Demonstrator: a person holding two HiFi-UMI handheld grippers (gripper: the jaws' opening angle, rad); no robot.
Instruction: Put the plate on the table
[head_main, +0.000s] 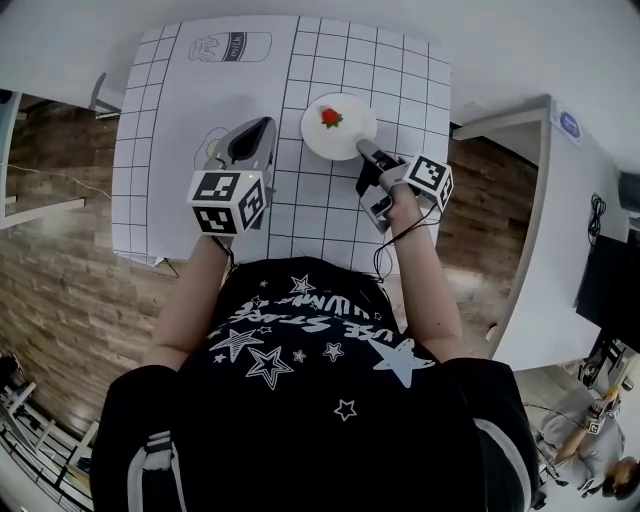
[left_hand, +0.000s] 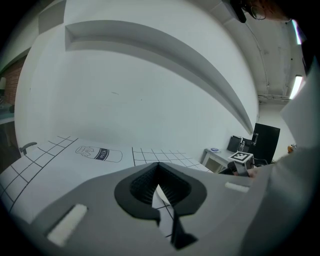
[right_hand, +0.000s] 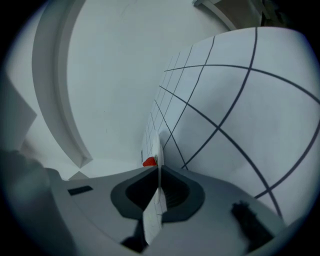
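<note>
White gridded tabletop (head_main: 200, 100): your right gripper (head_main: 364, 150) clamps the near rim of the plate (head_main: 350, 137), which carries a strawberry (head_main: 331, 117), toward the far right corner. Left gripper (head_main: 250, 135) closed, empty. Looks like the placing step: seat it flat, then release.

White round plate (head_main: 347, 137) on the gridded table (head_main: 190, 105).

Red fruit (head_main: 331, 117), milk bottle drawing (head_main: 231, 47), wooden floor (head_main: 60, 260)

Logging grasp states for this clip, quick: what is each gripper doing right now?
Left gripper: shut, nothing between its jaws.
Right gripper: shut on the rim of the plate.
</note>
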